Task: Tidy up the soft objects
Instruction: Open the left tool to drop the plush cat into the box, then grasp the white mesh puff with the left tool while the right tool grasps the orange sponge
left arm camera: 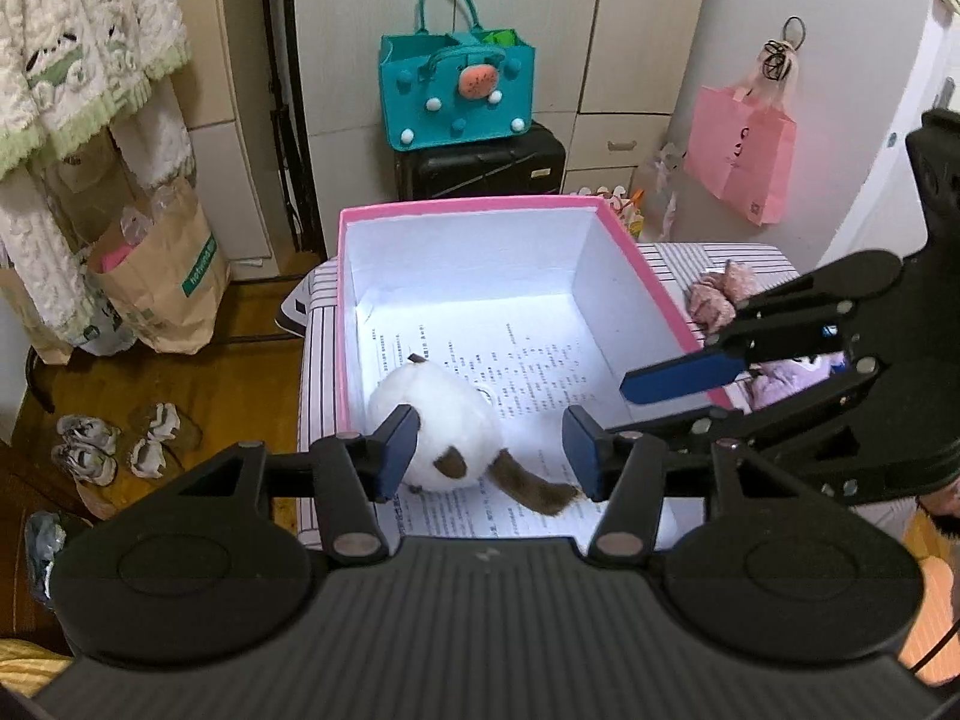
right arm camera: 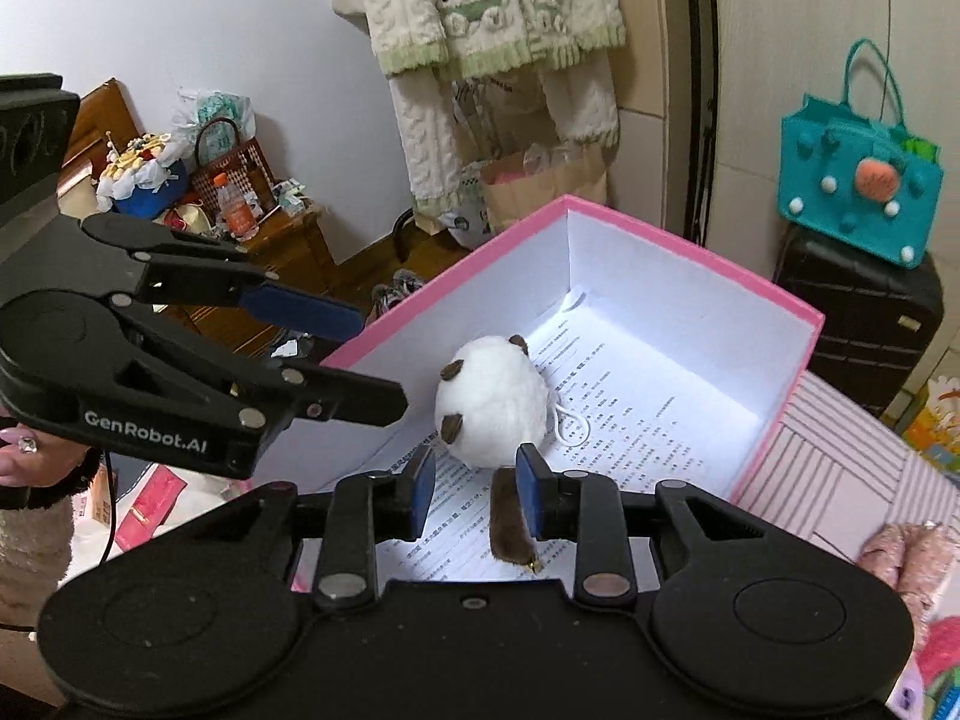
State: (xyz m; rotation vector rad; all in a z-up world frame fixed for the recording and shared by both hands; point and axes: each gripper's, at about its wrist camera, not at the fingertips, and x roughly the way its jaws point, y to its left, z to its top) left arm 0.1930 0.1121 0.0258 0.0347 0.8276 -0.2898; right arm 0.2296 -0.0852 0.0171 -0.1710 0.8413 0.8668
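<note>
Plush toy [left arm camera: 444, 426], a white ball with brown ears and a brown tail [left arm camera: 528, 489], lies inside the pink box [left arm camera: 468, 204] on the printed sheet lining its floor, near the corner closest to both hands. From the left wrist view, its long axis runs from the round body at about 10 o'clock to the tail tip at about 4 o'clock. The left gripper [left arm camera: 489, 450] has its fingers well apart, one showing over the body's flank and the other just beside the tail tip. They frame the toy without appearing to press on it. From the right wrist view the same axis runs nearly 12 to 6, body far and tail near, the tail pointing back toward the pads. The right gripper [right arm camera: 477, 489] has its fingers drawn in close, leaving only a narrow slot with nothing clamped in it. The toy looks already placed, so the next move likely turns on the pink fuzzy item [left arm camera: 714, 300]. It lies outside the box on the striped cloth [left arm camera: 678, 264], at about 2 o'clock from the left fingers. The right hand seems nearer to it, though its fingers would need to spread first.
</note>
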